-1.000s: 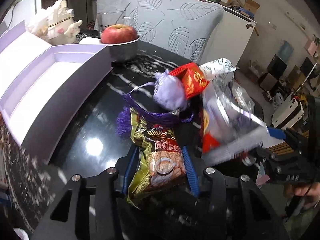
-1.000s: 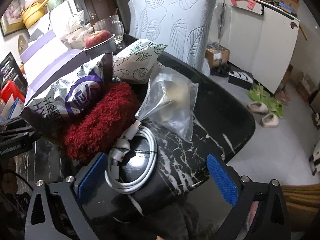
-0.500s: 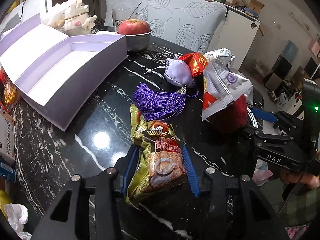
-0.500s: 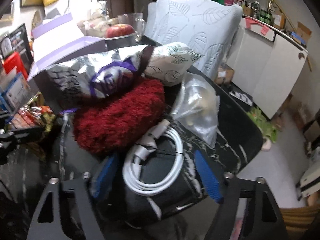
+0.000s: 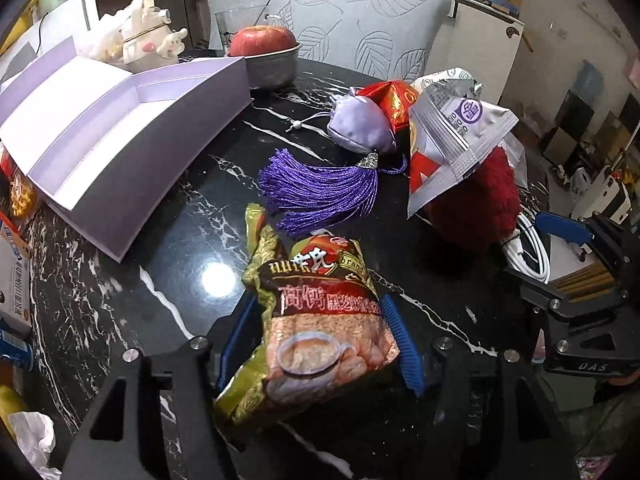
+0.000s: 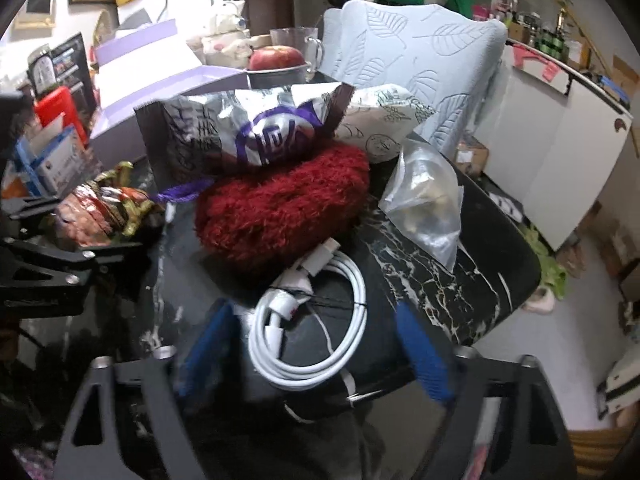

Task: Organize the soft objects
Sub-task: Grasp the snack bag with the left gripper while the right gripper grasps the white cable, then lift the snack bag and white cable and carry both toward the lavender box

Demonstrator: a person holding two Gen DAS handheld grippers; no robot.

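Observation:
My left gripper (image 5: 320,336) is shut on a gold and red snack packet (image 5: 316,332) and holds it over the black marble table (image 5: 160,240). Ahead lie a lilac pouch (image 5: 360,130) with a purple tassel (image 5: 320,192), a red packet (image 5: 394,104), a silver snack bag (image 5: 452,140) and a fuzzy red object (image 5: 476,208). My right gripper (image 6: 316,340) is open around a coiled white cable (image 6: 316,320), just short of the fuzzy red object (image 6: 280,208) with the silver bag (image 6: 240,132) on top.
An open lilac box (image 5: 112,120) lies at the left. A bowl with an apple (image 5: 264,40) stands behind it. A clear plastic bag (image 6: 428,196) and a white patterned packet (image 6: 384,124) lie near the table's right edge. A leaf-patterned chair (image 5: 340,12) stands beyond.
My left gripper has pulled back and up with the snack packet, so more of the table shows. My right gripper has moved a little back from the cable and red object.

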